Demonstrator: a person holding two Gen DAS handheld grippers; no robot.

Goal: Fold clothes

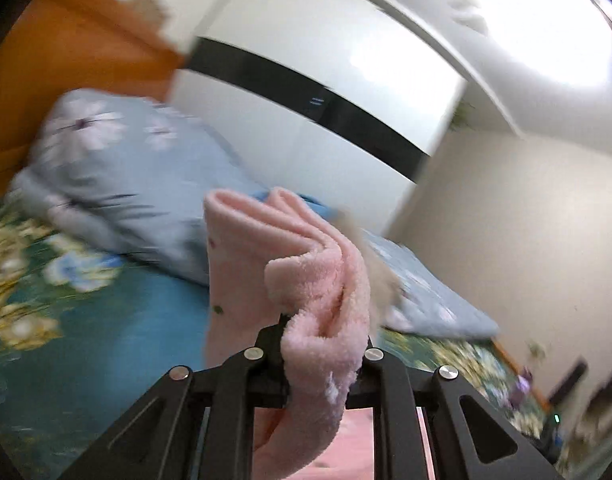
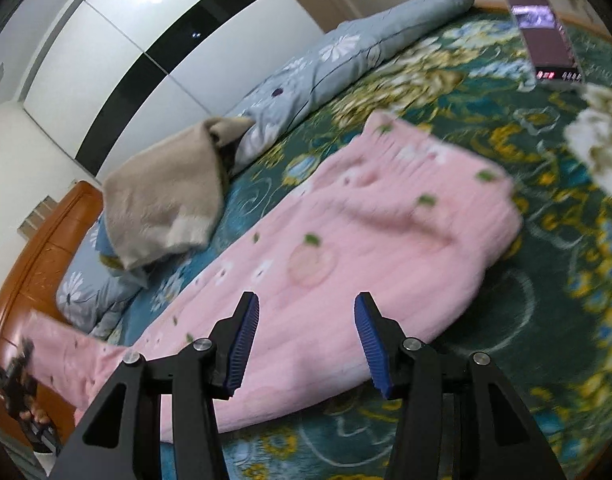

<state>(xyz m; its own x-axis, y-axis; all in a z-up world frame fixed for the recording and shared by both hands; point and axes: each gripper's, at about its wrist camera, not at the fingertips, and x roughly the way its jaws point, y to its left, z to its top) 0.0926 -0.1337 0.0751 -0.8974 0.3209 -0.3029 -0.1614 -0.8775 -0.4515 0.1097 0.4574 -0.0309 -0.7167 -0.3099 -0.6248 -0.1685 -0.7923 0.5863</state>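
The left gripper [image 1: 321,344] clamps a bunched edge of the pink garment [image 2: 345,248], fabric wedged between its jaws. The right gripper [image 2: 307,344] is spread wide, nothing in it, hovering over the garment spread on the bed [image 2: 545,320].

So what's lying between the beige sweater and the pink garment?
In the right wrist view, only bare floral bedsheet separates the beige sweater from the pink garment.

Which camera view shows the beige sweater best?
The right wrist view. There the beige sweater lies nearly whole on the bed, partly resting on the blue floral quilt, beside the pink garment. The left wrist view shows only a blurred beige scrap behind the pink fabric that the left hand-held gripper clamps.
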